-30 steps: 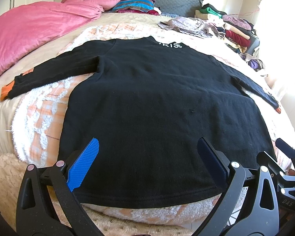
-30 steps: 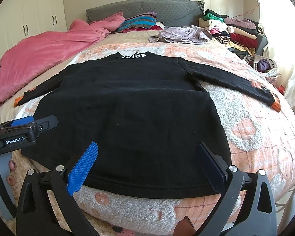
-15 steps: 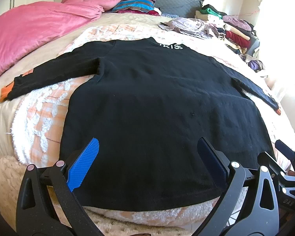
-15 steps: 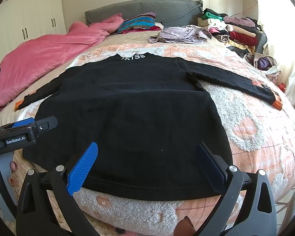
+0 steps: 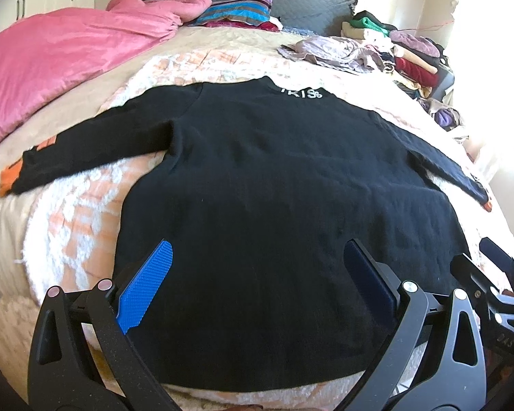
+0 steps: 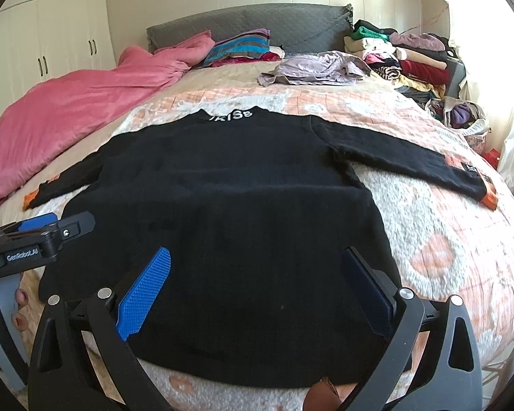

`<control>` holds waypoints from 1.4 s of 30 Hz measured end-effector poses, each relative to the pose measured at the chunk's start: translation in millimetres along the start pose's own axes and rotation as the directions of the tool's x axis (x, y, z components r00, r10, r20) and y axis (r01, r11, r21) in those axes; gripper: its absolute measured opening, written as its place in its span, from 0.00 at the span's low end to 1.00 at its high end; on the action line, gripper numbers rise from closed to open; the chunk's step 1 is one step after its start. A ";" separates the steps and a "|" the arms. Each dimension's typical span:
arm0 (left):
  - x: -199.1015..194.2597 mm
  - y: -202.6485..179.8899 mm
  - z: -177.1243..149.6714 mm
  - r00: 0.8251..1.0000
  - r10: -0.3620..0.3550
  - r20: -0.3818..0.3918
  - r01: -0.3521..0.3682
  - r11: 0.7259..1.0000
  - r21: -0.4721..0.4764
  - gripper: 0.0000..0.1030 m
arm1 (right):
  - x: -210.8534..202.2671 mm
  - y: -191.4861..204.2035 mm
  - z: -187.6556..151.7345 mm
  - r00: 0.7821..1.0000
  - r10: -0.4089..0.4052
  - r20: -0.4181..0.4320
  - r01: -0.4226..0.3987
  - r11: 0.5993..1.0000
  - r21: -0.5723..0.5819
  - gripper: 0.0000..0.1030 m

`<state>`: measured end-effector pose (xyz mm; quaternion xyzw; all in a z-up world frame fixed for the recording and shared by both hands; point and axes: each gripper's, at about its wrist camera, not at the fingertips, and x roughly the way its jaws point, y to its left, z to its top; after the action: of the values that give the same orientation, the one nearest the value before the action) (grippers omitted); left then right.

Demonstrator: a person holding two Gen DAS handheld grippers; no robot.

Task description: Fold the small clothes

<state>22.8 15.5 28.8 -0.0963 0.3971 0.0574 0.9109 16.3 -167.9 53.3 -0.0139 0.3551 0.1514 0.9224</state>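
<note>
Nearest me, my left tool (image 5: 257, 274) and right tool (image 6: 255, 277) both hang over the hem with jaws spread wide, holding nothing. Under them the black sweater (image 6: 229, 205) lies flat, front down, on the bed (image 6: 445, 239), collar away from me. Its left sleeve (image 5: 96, 147) and right sleeve (image 6: 404, 157) are stretched out to the sides. I judge the spreading done and folding not begun; next I'd close on a sleeve cuff and carry it across the body.
</note>
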 end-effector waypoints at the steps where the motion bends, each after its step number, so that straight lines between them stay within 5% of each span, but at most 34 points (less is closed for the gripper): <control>1: 0.5 -0.5 2.0 1.000 0.001 0.004 -0.001 1.000 0.001 0.91 | 1.5 -0.7 3.7 1.000 0.003 0.004 -0.004 1.000 0.003 0.96; 23: 25.7 -2.1 54.3 1.000 -0.017 0.008 0.017 1.000 0.006 0.91 | 23.2 -17.3 59.1 0.996 -0.037 0.078 0.035 0.999 0.027 0.96; 42: 62.9 -18.6 94.6 0.999 -0.040 -0.011 0.040 0.999 -0.003 0.91 | 56.3 -106.1 87.4 0.979 -0.199 0.045 0.187 0.964 0.191 0.96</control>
<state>136.2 20.1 48.1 -0.1060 0.3999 0.0391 0.9096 143.5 -242.2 72.8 0.0423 0.3351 0.0276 0.9408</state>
